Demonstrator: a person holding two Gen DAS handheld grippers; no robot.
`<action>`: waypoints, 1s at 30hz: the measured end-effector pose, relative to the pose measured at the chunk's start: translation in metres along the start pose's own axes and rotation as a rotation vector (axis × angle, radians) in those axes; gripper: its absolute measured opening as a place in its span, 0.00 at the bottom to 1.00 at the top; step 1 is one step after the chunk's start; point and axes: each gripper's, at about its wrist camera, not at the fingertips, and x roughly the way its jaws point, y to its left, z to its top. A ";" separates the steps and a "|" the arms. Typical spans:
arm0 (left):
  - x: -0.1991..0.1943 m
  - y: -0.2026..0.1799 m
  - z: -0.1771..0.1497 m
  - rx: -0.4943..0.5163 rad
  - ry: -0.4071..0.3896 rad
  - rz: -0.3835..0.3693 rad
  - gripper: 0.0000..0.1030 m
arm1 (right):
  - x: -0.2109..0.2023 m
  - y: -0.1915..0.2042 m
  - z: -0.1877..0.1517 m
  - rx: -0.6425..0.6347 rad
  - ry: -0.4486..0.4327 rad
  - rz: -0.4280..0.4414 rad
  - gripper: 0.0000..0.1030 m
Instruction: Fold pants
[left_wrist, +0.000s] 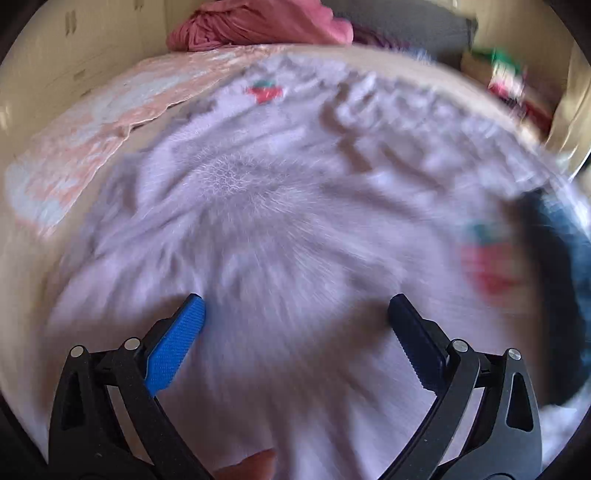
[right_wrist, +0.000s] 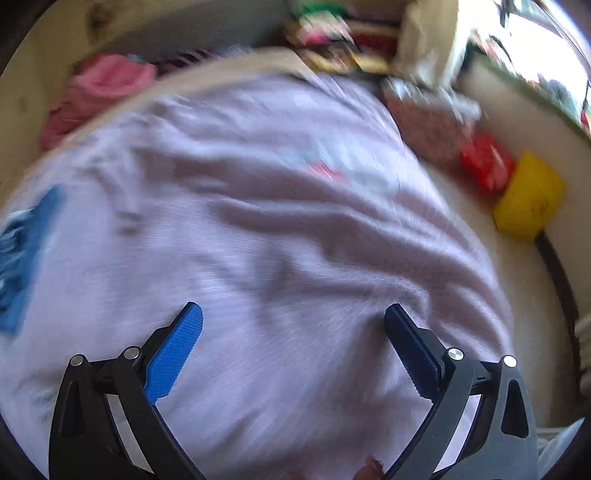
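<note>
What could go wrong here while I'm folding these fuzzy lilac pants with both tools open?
Both views are motion-blurred, so a fast grab could miss the pants. The left tool and right tool both hang open over mid-fabric, not an edge, so closing now might pinch a bunched wad and fold unevenly. The pink patterned cloth lies beside the pants and could get dragged along.

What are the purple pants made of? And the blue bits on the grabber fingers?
The pants look like soft, fuzzy knit fabric: fine fibres stick up and it wrinkles loosely. The blue pads look like ribbed rubber or plastic, matte; which one is unclear.
</note>
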 end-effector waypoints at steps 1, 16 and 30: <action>0.002 -0.002 -0.003 0.023 -0.025 0.003 0.92 | 0.008 0.001 -0.002 -0.006 -0.013 0.005 0.96; -0.006 0.004 -0.008 0.006 -0.054 -0.010 0.92 | 0.000 0.009 -0.005 -0.033 -0.049 -0.034 0.96; -0.004 0.004 -0.007 0.004 -0.054 -0.012 0.92 | 0.000 0.009 -0.005 -0.032 -0.049 -0.033 0.96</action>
